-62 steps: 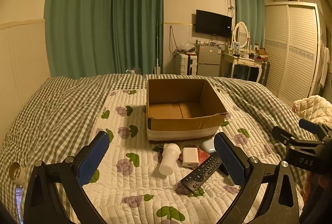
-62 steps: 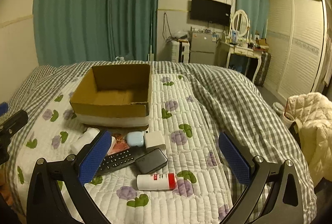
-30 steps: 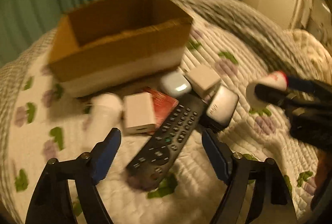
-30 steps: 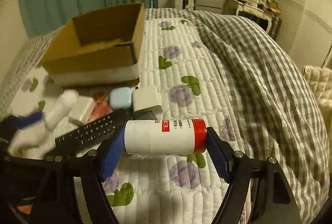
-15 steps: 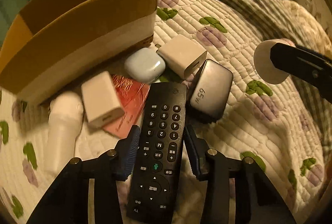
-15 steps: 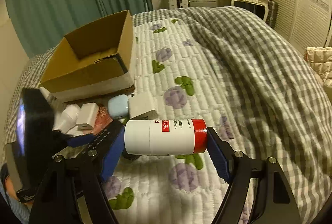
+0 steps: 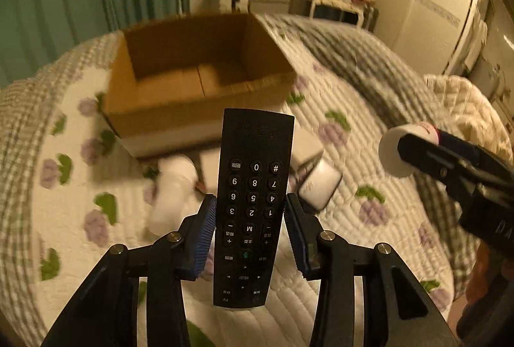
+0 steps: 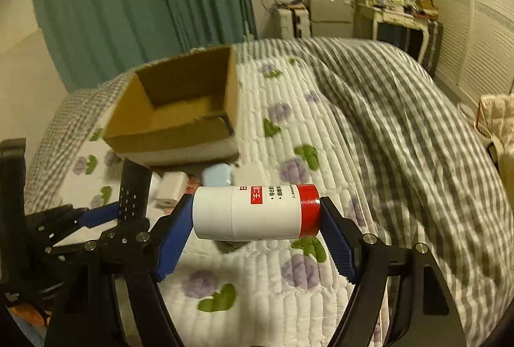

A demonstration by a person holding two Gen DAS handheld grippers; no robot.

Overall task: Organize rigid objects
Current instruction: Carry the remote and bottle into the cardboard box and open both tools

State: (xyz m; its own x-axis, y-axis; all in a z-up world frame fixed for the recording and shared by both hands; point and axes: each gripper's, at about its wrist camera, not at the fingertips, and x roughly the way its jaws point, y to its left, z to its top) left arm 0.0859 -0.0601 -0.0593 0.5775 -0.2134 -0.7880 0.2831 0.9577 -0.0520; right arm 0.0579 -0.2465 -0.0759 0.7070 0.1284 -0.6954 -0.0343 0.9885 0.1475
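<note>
Remote control [image 7: 253, 205], black, keypad up: clamped along its long sides in the left tongs [image 7: 250, 226], raised above the quilted bed [image 7: 369, 237]. Cardboard box [image 7: 196, 80], open, at 12 o'clock beyond it. White bottle [image 7: 172, 196] lying at 10 o'clock; white-faced dark case [image 7: 321, 186] at 2 o'clock. Right tongs [image 7: 427, 151] at 3 o'clock.

Right wrist view: red-capped white bottle [image 8: 257, 212], lying crosswise, gripped end to end by the right tongs [image 8: 255, 218], off the bed [image 8: 321, 173]. Box [image 8: 180, 112] at 11 o'clock. Pale blue case [image 8: 217, 175] and white charger [image 8: 170, 189] just behind the bottle. Left tongs [image 8: 106, 213] with remote [image 8: 133, 192] at 9 o'clock.
</note>
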